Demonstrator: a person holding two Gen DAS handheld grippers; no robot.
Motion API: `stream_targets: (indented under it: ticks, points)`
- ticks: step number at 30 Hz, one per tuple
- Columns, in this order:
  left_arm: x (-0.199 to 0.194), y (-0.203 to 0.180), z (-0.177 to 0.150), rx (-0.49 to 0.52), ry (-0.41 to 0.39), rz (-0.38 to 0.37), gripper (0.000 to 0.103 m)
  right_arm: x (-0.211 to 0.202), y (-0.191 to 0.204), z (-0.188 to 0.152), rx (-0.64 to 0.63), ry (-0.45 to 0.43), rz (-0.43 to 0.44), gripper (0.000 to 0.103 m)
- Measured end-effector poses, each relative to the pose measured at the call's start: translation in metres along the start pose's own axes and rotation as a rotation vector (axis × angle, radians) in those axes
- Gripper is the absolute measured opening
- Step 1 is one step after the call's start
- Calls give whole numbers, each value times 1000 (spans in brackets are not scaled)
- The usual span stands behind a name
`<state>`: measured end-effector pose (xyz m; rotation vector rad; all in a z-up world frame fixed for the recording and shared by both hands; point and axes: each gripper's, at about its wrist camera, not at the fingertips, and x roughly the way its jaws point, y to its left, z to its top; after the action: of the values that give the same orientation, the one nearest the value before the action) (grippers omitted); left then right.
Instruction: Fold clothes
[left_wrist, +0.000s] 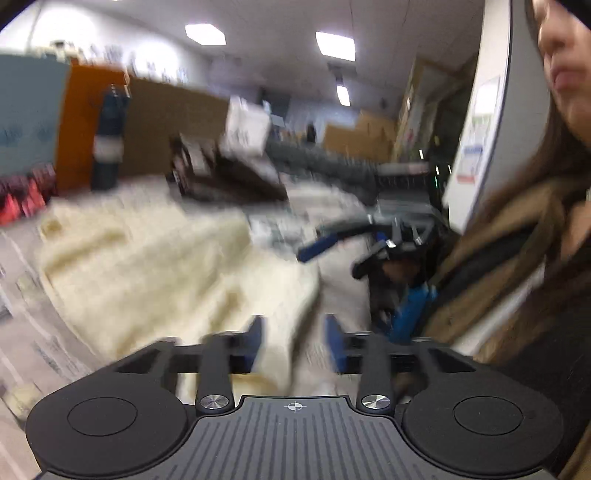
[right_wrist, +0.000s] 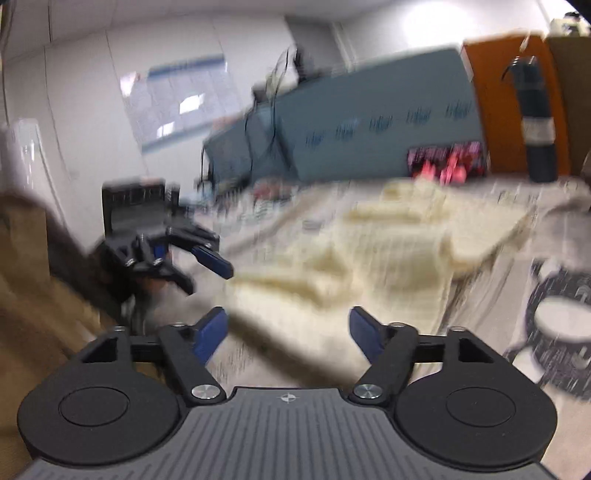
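Both wrist views are heavily motion-blurred, so a lot is smeared. The left gripper (left_wrist: 293, 341) has its blue-padded jaws parted with a moderate gap. A bit of the cream-coloured fluffy fleece garment (left_wrist: 166, 266) sits in that gap, but the blur makes it impossible to say if a pad touches it or if it just lies beyond them. Most of the garment spreads ahead and to the left of the left jaws, rumpled, on a pale grey printed cloth-covered table (left_wrist: 48, 343).

The right gripper (right_wrist: 290, 330) is spread wide, wider than the left, and holds nothing; between its jaws there's just fleece and tabletop further off. From this side the garment lies ahead and a little right of the jaws, its folds and edges too smeared to make out which part is which.

Each gripper shows up in the other's camera: the right one is ahead-right of the left jaws, near the fleece's edge, and the left one is ahead-left of the right jaws with its blue tip close to the fabric; contact is unclear.

Far beyond the jaws stands a dark blue cylindrical bottle with a white band (right_wrist: 537, 122), upright. A black-and-white patterned stool (right_wrist: 561, 325) sits off to the right, cut off by the frame.
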<state>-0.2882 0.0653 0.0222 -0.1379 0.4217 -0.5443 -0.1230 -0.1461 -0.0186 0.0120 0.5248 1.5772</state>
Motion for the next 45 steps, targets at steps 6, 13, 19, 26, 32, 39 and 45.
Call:
stream_targets:
  ticks: [6,13,19,26,32,39,45]
  points:
    - [9,54,35,-77,-112,308,70,9,-60,36,180,-201,-231,85]
    - [67,120,56,-99,8,642,70,75,-149,59,363,-98,-533,76]
    - [138,108,69,192,158,621,82,106,-181,60,379,-49,-582,52]
    - [191,138,77,174,243,543,75,119,-178,71,274,-39,-562,20]
    - [142,148,86,112,64,736,19,134,-166,90,130,-61,-600,14]
    - [82,167,93,14,-99,949,19,156,-169,101,70,-42,-681,13]
    - [58,220,63,-185,9,1051,21,171,-184,98,62,11,-724,13]
